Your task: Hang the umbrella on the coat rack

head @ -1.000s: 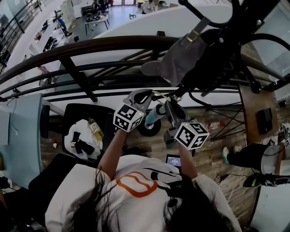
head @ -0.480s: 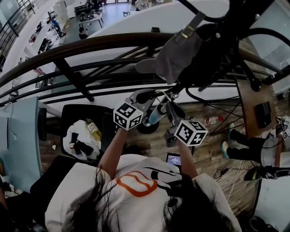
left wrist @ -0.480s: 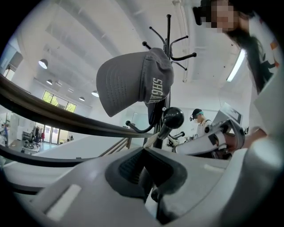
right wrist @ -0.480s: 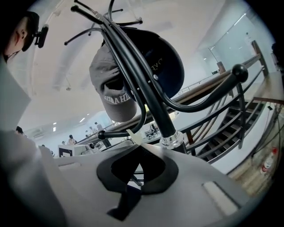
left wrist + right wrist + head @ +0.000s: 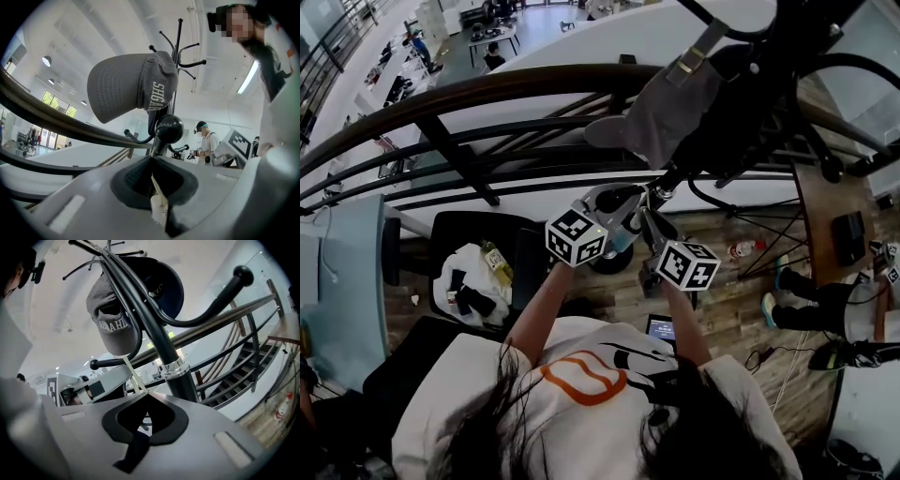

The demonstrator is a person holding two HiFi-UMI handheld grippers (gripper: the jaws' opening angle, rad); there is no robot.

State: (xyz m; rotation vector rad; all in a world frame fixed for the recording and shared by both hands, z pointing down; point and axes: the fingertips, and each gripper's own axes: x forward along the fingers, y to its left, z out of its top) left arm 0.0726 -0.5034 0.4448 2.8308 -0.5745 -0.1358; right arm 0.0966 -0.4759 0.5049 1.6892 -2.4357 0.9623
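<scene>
Left gripper (image 5: 157, 185): jaws pinched together on a thin cream strap (image 5: 158, 202). Right gripper (image 5: 146, 397): jaws also closed narrow on that strap, which runs up and left out of them. In the head view the light-blue folded umbrella (image 5: 622, 241) sits between the two grippers, close under the rack and not yet on a hook. A black ball-tipped hook (image 5: 168, 129) is just beyond the left jaws. The black metal coat rack pole (image 5: 159, 341) with a chrome collar stands right behind the right jaws. A grey baseball cap (image 5: 126, 84) hangs on the rack above, with a dark navy cap (image 5: 166, 287) behind it. Further out are the dark curved handrail (image 5: 487, 94) and the wooden floor (image 5: 741, 309) well below.
</scene>
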